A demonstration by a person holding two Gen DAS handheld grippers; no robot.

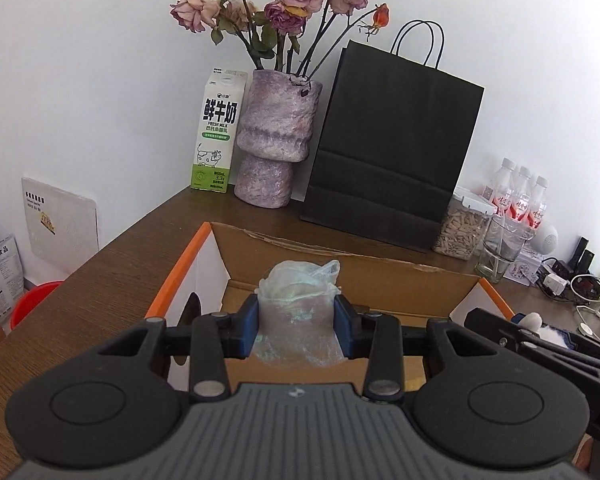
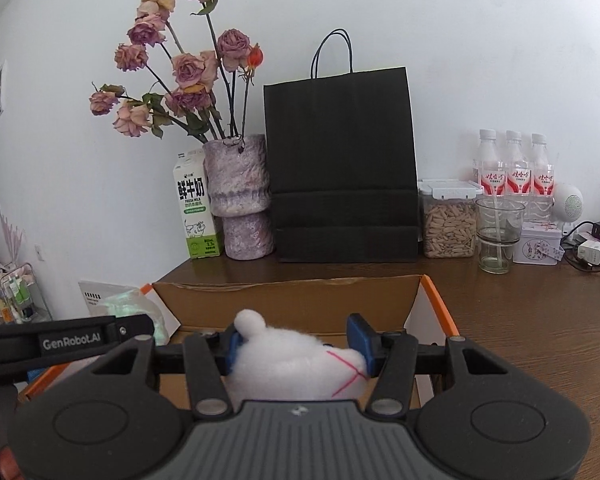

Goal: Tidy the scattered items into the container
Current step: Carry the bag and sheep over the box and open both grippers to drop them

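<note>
Bright, even daylight; soft shadows; sharp focus (fisheye bends edges, corners dark).

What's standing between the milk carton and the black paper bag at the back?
The purple vase of dried roses stands between the milk carton and the bag, close against both. It shows in both wrist views.

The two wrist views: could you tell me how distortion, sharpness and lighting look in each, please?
Left wrist view: fisheye bends the wall edges and tilts the black paper bag; sharp, even daylight. Right wrist view: dark corner vignetting, straighter centre; the white plush toy looks slightly overexposed.
</note>
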